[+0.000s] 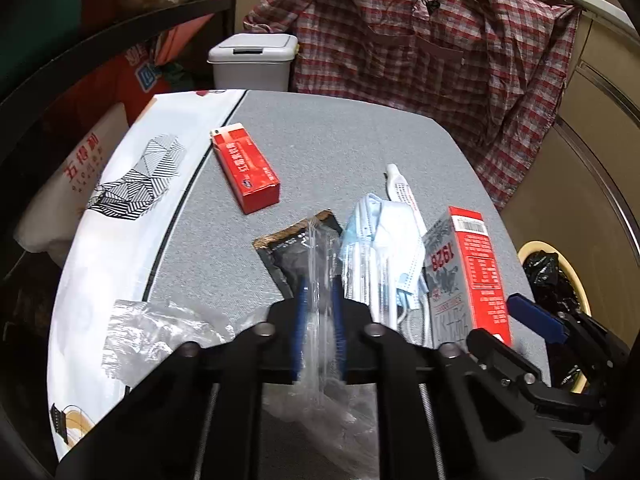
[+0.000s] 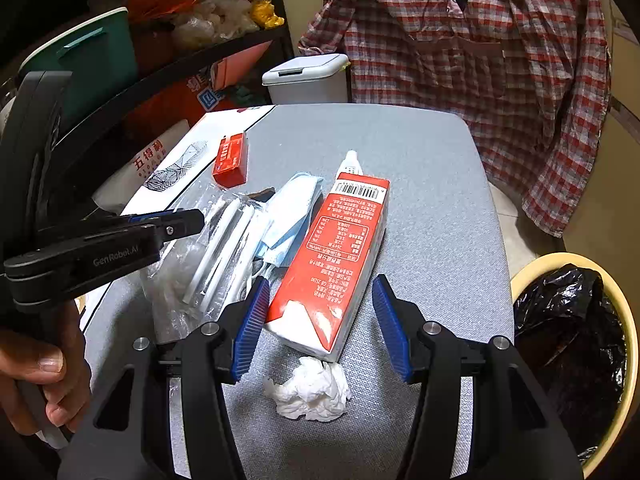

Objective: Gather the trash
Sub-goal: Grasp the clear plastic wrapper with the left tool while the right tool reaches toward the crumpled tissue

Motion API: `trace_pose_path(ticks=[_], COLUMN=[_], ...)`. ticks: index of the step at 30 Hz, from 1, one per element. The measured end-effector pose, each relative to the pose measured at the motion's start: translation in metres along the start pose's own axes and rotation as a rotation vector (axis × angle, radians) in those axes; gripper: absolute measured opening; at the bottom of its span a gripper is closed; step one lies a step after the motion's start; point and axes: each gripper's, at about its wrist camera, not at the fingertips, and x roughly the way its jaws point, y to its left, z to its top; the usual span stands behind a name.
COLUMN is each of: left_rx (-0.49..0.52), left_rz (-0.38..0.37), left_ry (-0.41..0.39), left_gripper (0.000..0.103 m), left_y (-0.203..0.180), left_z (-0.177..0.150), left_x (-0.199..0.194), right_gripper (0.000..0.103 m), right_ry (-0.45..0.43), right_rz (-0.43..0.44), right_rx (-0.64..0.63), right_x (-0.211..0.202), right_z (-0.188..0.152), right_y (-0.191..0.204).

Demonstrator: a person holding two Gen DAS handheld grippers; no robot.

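Observation:
My left gripper (image 1: 319,292) is shut on a clear plastic wrapper (image 1: 320,360), which also shows in the right wrist view (image 2: 188,264) holding white sticks. A black sachet (image 1: 296,256) lies just beyond the left gripper. My right gripper (image 2: 320,292) is open, its blue pads either side of the near end of a red and white carton (image 2: 332,264), also in the left view (image 1: 464,272). A blue face mask (image 2: 288,216), a white tube (image 2: 350,162), a small red box (image 2: 231,158) and a crumpled tissue (image 2: 310,394) lie on the grey table (image 2: 432,208).
A yellow bin with a black liner (image 2: 576,340) stands at the table's right edge. A white lidded bin (image 2: 306,78) stands behind the table. A plaid shirt (image 2: 480,40) hangs at the back. Shelves (image 2: 168,64) stand to the left. A white printed sheet (image 1: 120,208) covers the table's left side.

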Motion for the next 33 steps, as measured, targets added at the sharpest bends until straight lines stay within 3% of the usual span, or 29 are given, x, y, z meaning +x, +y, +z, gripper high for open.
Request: trace_pose_path(ticks=[7, 23, 24, 25, 26, 29, 32, 33], left_rx=[0.015, 0.009, 0.008, 0.007, 0.006, 0.006, 0.005, 0.008], left_rz=[-0.016, -0.036, -0.036, -0.036, -0.037, -0.041, -0.046, -0.048], left_ry=[-0.038, -0.164, -0.171, -0.177, -0.184, -0.203, -0.212, -0.213], left_gripper=[0.001, 0.001, 0.001, 0.001, 0.001, 0.001, 0.001, 0.001], left_y=[-0.008, -0.018, -0.017, -0.018, -0.018, -0.019, -0.022, -0.023], left_z=[0.004, 0.016, 0.016, 0.016, 0.016, 0.017, 0.017, 0.017], left_x=[-0.014, -0.068, -0.072, -0.075, -0.077, -0.085, -0.091, -0.092], right_gripper=[0.031, 0.028, 0.019, 0.002, 0.000, 0.000, 0.007, 0.031], right_ry=[-0.027, -0.110, -0.120, -0.124, -0.131, -0.144, -0.095, -0.081], right_rz=[0.009, 0.040, 0.042, 0.045, 0.047, 0.037, 0.042, 0.038], right_rx=[-0.009, 0.003, 0.001, 0.000, 0.003, 0.002, 0.001, -0.003], right_x=[-0.011, -0.049, -0.052, -0.054, -0.057, -0.064, -0.056, -0.054], right_z=[0.002, 0.003, 0.003, 0.003, 0.004, 0.005, 0.002, 0.000], right_y=[0.000, 0.000, 0.001, 0.001, 0.000, -0.002, -0.003, -0.003])
